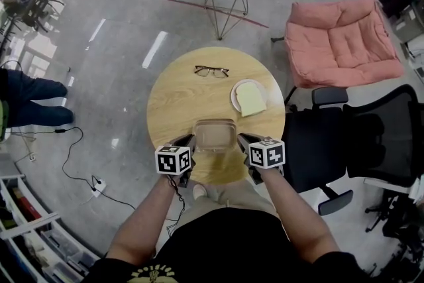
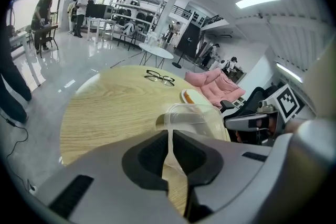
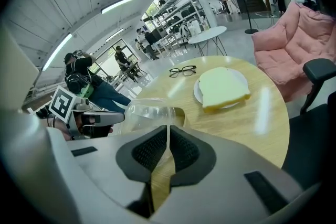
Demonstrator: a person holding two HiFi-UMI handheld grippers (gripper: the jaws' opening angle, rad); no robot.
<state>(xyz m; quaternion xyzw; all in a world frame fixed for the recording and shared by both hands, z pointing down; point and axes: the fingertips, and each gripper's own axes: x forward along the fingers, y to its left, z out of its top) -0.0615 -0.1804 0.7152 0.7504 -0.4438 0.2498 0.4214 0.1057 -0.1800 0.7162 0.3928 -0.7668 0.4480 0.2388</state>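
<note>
At lower centre, left gripper [image 1: 188,142] and right gripper [image 1: 243,140] each pinched the clear container [image 1: 214,134]. Uneven pulling might have buckled its thin walls.

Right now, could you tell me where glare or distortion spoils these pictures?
Head view: light streaks glare on the floor. Left gripper view: fisheye bends the table edge, corners black. Right gripper view: a bright streak on the table; the clear container shows faintly.
</note>
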